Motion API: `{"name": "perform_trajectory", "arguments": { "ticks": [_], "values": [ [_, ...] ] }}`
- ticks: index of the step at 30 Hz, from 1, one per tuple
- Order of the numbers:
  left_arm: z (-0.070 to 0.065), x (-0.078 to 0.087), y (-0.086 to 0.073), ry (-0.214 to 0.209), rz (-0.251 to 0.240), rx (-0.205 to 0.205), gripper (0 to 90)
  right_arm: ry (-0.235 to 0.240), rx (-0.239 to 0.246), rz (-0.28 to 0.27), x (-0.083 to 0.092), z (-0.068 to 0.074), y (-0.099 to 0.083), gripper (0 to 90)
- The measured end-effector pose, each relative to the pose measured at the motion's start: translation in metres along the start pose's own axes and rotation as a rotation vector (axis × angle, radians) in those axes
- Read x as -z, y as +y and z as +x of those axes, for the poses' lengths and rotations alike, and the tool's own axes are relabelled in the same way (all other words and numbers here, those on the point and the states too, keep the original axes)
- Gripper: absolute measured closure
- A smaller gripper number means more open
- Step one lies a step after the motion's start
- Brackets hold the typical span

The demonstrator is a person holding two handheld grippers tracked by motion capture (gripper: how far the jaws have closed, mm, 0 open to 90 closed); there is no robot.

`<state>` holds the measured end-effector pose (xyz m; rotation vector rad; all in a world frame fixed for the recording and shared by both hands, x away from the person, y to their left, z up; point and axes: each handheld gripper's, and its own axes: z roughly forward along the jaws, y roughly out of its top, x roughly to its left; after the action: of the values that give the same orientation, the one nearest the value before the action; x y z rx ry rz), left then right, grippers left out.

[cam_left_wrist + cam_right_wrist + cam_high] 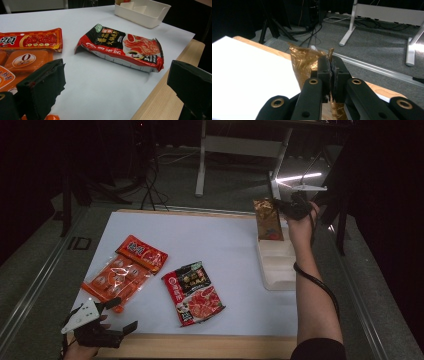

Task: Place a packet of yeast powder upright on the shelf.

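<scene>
A gold-brown foil packet (267, 219) stands upright in the far end of a white divided tray (278, 265) at the table's right side. My right gripper (287, 208) is shut on the packet's top edge, and the crinkled gold packet (305, 62) rises just behind the closed jaws of that gripper (331, 65). My left gripper (116, 316) hangs open at the table's front left corner. Its wide-apart jaws in the left gripper view frame a red and black soup-base packet (125, 48), also lying at mid-table (194, 292). An orange packet (125, 272) lies to the left.
A white sheet (215, 245) covers the wooden table (200, 346). The orange packet (27, 55) reaches under my left jaw. The white tray (143, 11) stands beyond the red and black packet. Cables, a tripod and white desk legs (349, 27) stand on the floor behind the table.
</scene>
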<state>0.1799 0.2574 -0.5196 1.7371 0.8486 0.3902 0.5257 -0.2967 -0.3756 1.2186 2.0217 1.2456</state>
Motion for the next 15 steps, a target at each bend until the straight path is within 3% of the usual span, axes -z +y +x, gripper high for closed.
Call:
{"name": "perform_trajectory", "arguments": {
  "ticks": [2, 3, 7, 15],
  "values": [
    [0.0, 0.0, 0.0, 0.0, 0.0, 0.0, 2.1, -0.007, -0.007, 0.005, 0.0, -0.001, -0.001, 86.3],
    [0.0, 0.002, -0.001, 0.003, -0.003, 0.002, 2.1, -0.038, -0.037, 0.038, 0.0, -0.007, -0.008, 85.8],
    [0.0, 0.002, -0.001, 0.003, -0.003, 0.006, 2.1, -0.046, -0.087, 0.078, -0.001, -0.017, -0.019, 84.3],
    [0.0, -0.001, -0.001, -0.003, 0.009, 0.0, 2.1, -0.074, -0.109, 0.089, 0.004, -0.024, -0.027, 78.2]
  ]
}}
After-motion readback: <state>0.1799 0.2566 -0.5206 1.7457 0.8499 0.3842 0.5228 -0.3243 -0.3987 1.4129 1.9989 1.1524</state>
